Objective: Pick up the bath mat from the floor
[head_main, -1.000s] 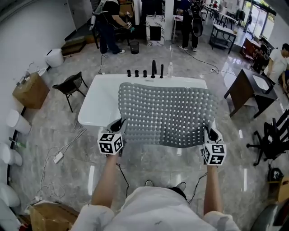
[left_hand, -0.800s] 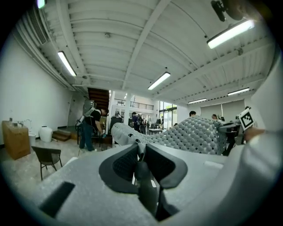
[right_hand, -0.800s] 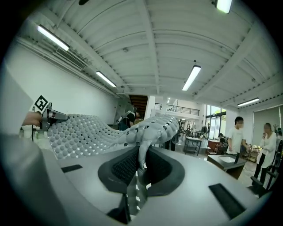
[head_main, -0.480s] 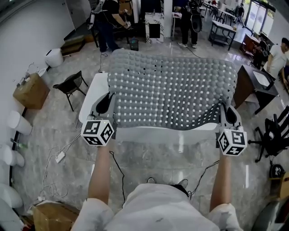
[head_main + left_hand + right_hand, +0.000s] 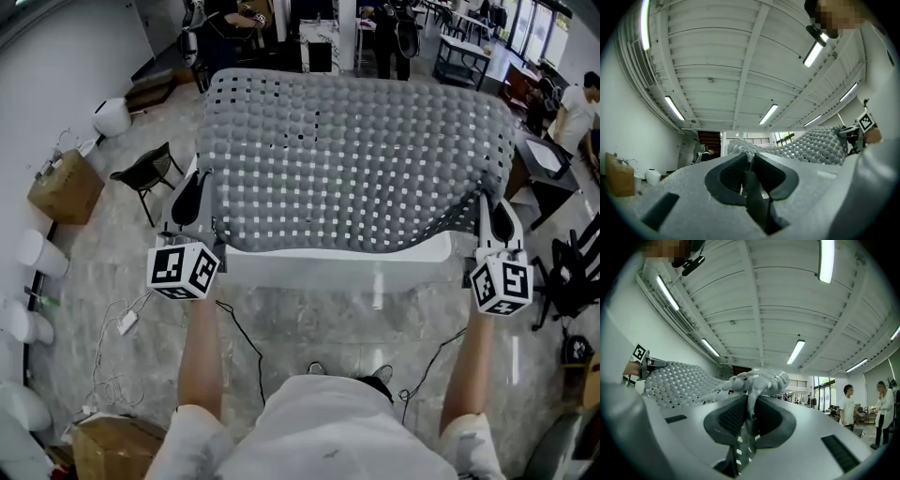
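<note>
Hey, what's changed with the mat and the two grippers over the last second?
The left gripper and right gripper both rose, carrying the bath mat upward; it now spreads higher and hides most of the white bathtub. Nothing was taken or let go: each gripper stays shut on a near corner of the mat. The black chair has not moved.

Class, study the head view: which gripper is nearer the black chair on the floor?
Left. The left gripper, shut on a corner of the bath mat, appears just right of the black chair; the right gripper grips the opposite corner, across the mat.
</note>
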`<move>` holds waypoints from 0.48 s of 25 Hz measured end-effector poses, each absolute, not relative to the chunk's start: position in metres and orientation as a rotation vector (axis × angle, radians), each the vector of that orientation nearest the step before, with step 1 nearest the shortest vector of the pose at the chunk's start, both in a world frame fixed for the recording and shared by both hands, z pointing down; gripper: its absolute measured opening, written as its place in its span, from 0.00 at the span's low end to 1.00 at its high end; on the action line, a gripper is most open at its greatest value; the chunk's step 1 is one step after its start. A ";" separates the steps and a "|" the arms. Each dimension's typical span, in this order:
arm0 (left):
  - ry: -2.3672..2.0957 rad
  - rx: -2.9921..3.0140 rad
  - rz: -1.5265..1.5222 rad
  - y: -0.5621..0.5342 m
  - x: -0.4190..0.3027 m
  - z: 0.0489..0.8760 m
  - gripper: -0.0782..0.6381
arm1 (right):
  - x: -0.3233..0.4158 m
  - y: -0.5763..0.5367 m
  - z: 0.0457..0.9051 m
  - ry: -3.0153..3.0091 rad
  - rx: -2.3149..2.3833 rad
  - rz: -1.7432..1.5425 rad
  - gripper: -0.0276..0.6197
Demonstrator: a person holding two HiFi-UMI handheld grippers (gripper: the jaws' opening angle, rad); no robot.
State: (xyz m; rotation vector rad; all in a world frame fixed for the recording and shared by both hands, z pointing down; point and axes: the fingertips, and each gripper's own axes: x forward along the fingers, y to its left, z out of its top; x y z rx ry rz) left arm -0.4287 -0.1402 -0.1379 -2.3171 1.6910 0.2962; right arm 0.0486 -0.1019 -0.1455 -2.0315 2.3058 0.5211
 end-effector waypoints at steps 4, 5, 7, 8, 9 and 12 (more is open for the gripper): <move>1.685 -2.285 0.293 -0.135 -0.426 -0.145 0.20 | 0.045 -0.097 -0.155 2.291 -2.034 0.596 0.11; 1.687 -2.282 0.294 -0.134 -0.427 -0.146 0.20 | 0.044 -0.096 -0.156 2.292 -2.031 0.600 0.11; 1.697 -2.280 0.301 -0.133 -0.434 -0.146 0.20 | 0.039 -0.093 -0.157 2.291 -2.028 0.602 0.11; 1.700 -2.280 0.305 -0.132 -0.437 -0.146 0.20 | 0.037 -0.093 -0.159 2.288 -2.027 0.601 0.11; 1.702 -2.280 0.308 -0.133 -0.439 -0.148 0.20 | 0.037 -0.093 -0.161 2.284 -2.025 0.598 0.11; 1.698 -2.274 0.302 -0.132 -0.433 -0.151 0.20 | 0.045 -0.091 -0.164 2.271 -2.019 0.590 0.11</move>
